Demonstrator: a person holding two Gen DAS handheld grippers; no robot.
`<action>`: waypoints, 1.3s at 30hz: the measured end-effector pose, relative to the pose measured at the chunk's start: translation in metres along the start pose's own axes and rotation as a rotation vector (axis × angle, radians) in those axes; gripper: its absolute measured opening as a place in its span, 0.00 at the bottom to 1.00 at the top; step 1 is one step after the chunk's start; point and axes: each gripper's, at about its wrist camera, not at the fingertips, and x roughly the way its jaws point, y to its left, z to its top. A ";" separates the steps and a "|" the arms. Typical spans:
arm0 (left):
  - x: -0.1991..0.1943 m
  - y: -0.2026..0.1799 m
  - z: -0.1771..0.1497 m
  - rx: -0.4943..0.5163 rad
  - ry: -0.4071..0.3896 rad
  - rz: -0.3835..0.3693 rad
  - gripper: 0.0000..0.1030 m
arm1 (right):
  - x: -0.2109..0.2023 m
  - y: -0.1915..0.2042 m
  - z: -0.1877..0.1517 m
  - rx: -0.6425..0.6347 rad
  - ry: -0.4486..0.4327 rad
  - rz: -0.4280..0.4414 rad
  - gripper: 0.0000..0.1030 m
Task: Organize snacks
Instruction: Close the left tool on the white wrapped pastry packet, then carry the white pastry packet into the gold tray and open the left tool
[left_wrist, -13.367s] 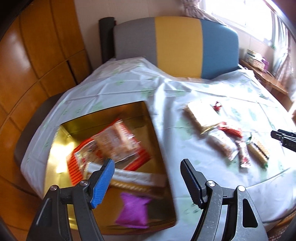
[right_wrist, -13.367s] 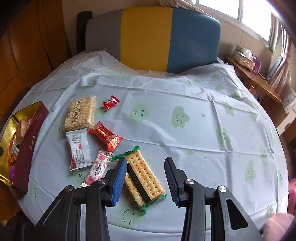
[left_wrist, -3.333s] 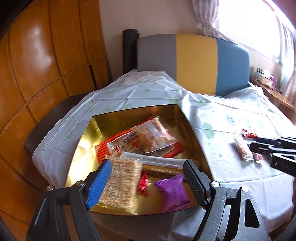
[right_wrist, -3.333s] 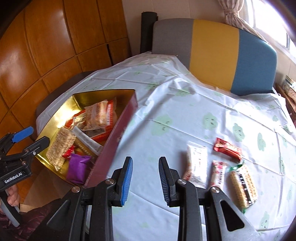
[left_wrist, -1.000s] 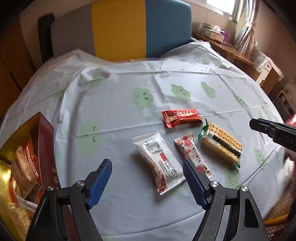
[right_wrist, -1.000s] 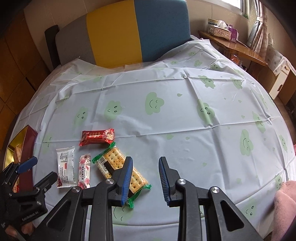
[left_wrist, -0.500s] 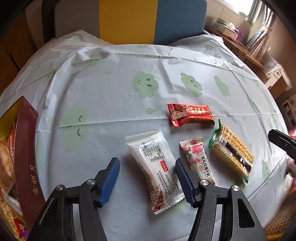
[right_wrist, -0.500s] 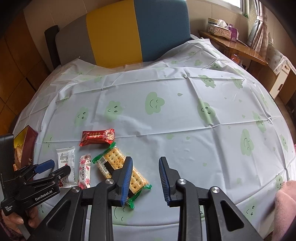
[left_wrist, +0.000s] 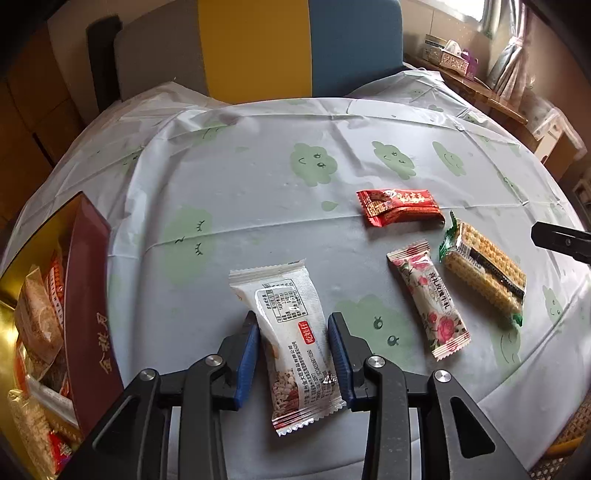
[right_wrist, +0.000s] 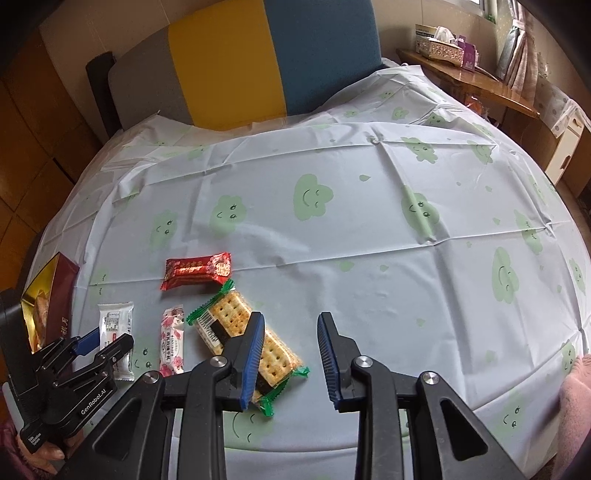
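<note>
A white snack packet (left_wrist: 291, 339) lies on the cloud-print tablecloth, between the two blue pads of my left gripper (left_wrist: 292, 325); the pads touch its sides. From the right wrist view the left gripper (right_wrist: 107, 338) sits over the same white packet (right_wrist: 115, 321). To its right lie a pink floral packet (left_wrist: 428, 299), a cracker pack (left_wrist: 484, 273) and a red packet (left_wrist: 399, 206). My right gripper (right_wrist: 290, 332) is open and empty, hovering just right of the cracker pack (right_wrist: 240, 332). The gold snack box (left_wrist: 40, 332) with maroon wall stands at the left.
The round table's near edge (right_wrist: 332, 443) is close below both grippers. A grey, yellow and blue chair back (right_wrist: 236, 62) stands behind the table. A wooden shelf with a tissue box (right_wrist: 439, 44) is at the far right. Wood panelling lines the left.
My left gripper has moved down and forward over the white packet and narrowed until its pads close on the packet's sides. The right gripper has stayed in place.
</note>
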 end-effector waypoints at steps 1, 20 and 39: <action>-0.002 0.002 -0.003 -0.004 0.000 0.005 0.36 | 0.002 0.004 -0.001 -0.015 0.006 0.002 0.34; -0.080 0.036 -0.031 -0.028 -0.130 -0.056 0.35 | 0.034 0.052 -0.012 -0.279 0.090 -0.005 0.68; -0.123 0.213 -0.041 -0.389 -0.189 0.081 0.36 | 0.064 0.060 -0.014 -0.399 0.124 -0.129 0.65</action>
